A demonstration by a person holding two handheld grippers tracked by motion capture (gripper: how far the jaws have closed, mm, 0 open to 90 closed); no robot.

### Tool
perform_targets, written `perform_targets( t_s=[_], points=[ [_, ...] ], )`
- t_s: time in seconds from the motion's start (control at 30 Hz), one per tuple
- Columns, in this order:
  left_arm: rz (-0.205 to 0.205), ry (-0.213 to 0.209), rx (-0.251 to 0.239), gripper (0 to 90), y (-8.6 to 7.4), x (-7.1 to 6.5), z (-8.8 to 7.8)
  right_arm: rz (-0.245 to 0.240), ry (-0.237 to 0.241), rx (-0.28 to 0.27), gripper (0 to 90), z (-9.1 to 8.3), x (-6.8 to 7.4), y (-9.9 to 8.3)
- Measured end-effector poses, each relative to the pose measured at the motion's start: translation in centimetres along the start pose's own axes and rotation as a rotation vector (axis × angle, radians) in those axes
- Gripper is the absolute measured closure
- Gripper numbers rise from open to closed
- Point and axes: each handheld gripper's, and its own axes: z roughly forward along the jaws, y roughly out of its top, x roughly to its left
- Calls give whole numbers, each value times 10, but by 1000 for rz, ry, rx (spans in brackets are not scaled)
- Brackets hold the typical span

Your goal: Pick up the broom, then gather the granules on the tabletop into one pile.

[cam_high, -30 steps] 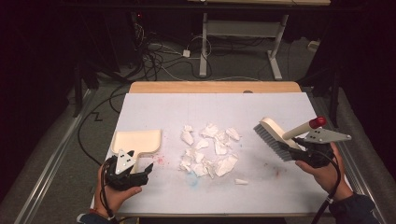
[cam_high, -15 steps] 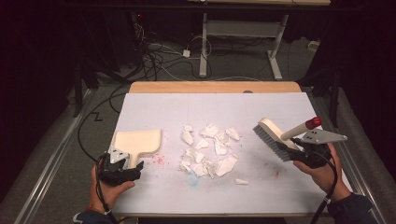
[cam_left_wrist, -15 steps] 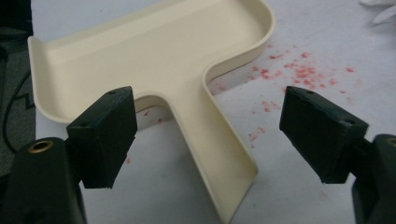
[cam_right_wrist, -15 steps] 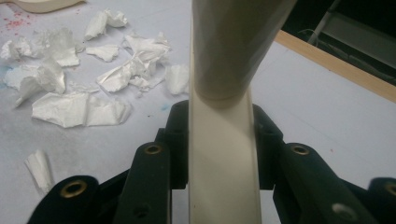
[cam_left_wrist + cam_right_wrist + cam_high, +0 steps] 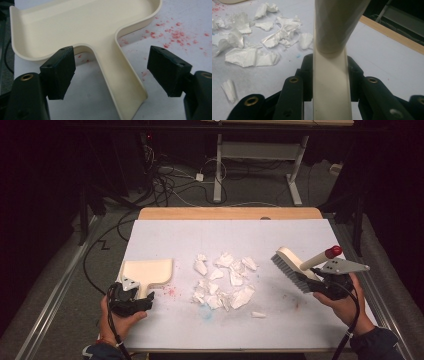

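Two tools, one pile. High view: crumpled paper scraps (image 5: 222, 281) sit mid-counter (image 5: 310, 330) on the white sheet. Cream dustpan (image 5: 148, 271) lies flat well to the left of the scraps, pan mouth toward them, with the left hand-held gripper (image 5: 128, 296) at its handle end. Brush (image 5: 296, 270) is off to the right of the scraps, lifted, bristles angled down, carried by the right hand-held gripper (image 5: 327, 282) (red cap on the handle tip).

Left gripper view: jaws spread wide either side of the dustpan handle (image 5: 120, 75), not touching it. Handle is a thin rigid plastic channel, light, smooth and probably slippery; I'd grip across its side walls, near the pan body for less lever arm. Red specks (image 5: 175, 32) on the sheet just beside the pan.

Right gripper view: jaws clamped on the brush's flat cream handle (image 5: 330, 85), pads flush on both sides, grip looks square. Scraps (image 5: 252, 56) are ahead and to the left of it. Paper is near weightless and soft, so it'll scatter; short slow strokes.
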Motion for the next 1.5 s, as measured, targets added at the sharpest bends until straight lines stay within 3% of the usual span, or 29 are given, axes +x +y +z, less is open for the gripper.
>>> perform_targets(
  t_s=[0.23,0.57,0.83,1.07,1.23,1.5],
  points=[
    [39,-4,-16,199,1,-5,-1,-8,-39,15,680,16,-4,7],
    [76,-21,-74,168,2,-8,-9,-59,-130,88,680,72,-17,23],
    [154,-66,-124,165,1,-17,-17,-73,-143,109,680,92,-20,31],
    [188,-81,-168,165,0,-28,-24,-76,-148,116,680,100,-23,35],
    [232,-83,-159,165,-3,-38,-26,-104,-139,123,680,115,-22,44],
    [239,-111,-143,165,-12,-41,-29,-158,-132,145,681,143,-15,61]
  ],
)
